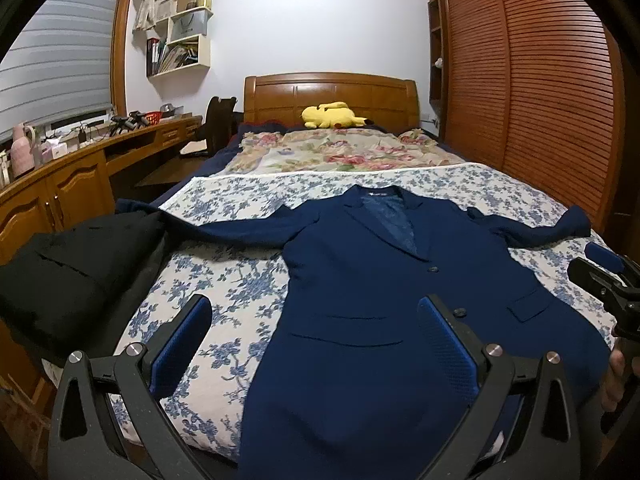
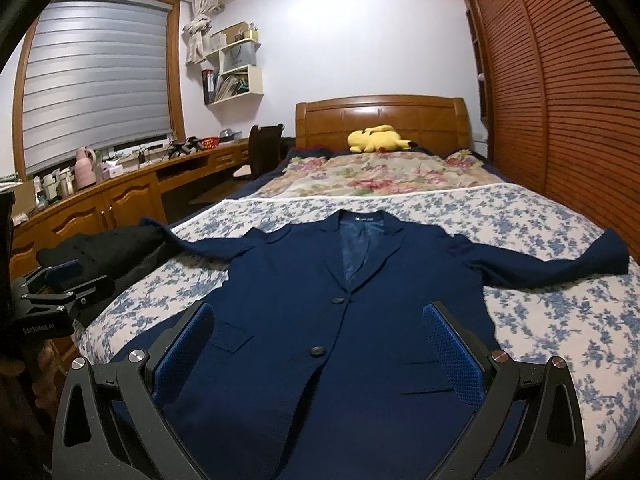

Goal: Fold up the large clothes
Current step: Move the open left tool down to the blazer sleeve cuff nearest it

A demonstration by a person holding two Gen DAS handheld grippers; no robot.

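A navy blue suit jacket point(image 1: 360, 280) point(image 2: 320, 288) lies face up and buttoned on the blue-flowered bedspread point(image 1: 224, 280) point(image 2: 560, 320), collar towards the headboard, both sleeves spread sideways. My left gripper point(image 1: 314, 320) hovers open over the jacket's lower left part and the bedspread, with nothing between its blue pads. Above the jacket's lower front my right gripper point(image 2: 320, 328) is open too and holds nothing. The right gripper also shows at the right edge of the left wrist view point(image 1: 604, 272), and the left gripper at the left edge of the right wrist view point(image 2: 60, 280).
A black garment point(image 1: 76, 276) point(image 2: 112, 256) is heaped on the bed's left corner, touching the jacket's left sleeve. A yellow plush toy point(image 1: 332, 115) lies by the wooden headboard point(image 1: 332, 92). A wooden desk point(image 1: 60, 184) runs along the left; louvred wardrobe doors point(image 1: 532, 92) stand at the right.
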